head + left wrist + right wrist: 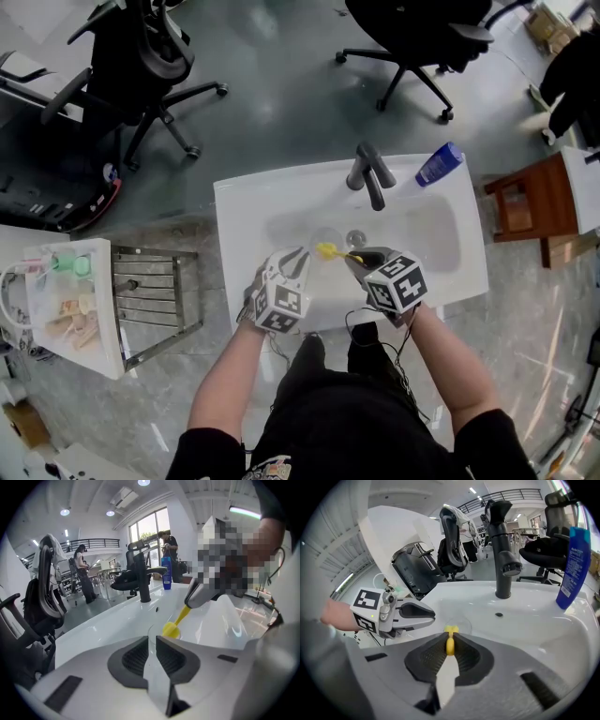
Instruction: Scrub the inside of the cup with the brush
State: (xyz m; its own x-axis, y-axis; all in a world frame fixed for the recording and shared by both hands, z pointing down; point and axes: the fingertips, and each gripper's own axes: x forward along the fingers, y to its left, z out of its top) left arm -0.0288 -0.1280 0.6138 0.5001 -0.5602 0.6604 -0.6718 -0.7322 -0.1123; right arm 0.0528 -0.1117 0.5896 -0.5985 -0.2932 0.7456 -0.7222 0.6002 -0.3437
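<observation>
Cup [317,240]: one; brush [330,251]: one.

Clear and glossy, that cup [153,632], pinched by the left gripper's [152,644] ribbed matt dark pads [136,658]. The brush [451,630] in the right gripper [450,639] was smooth yellow plastic. Beyond both, the white sink [534,620] gleamed, and the faucet [502,555] looked matt dark.

There were two grippers near the frame's centre, the left gripper [300,261] and the right gripper [362,262]. At their tips were one clear cup [322,236] and one yellow brush [326,250]. One white sink [246,202] carried one dark tap [367,173] and one blue bottle [439,164]. An office chair [141,56] at upper left and a second office chair [422,28] at the top made two. One wooden stool [530,199] stood at right, one metal rack [155,292] at left.
</observation>
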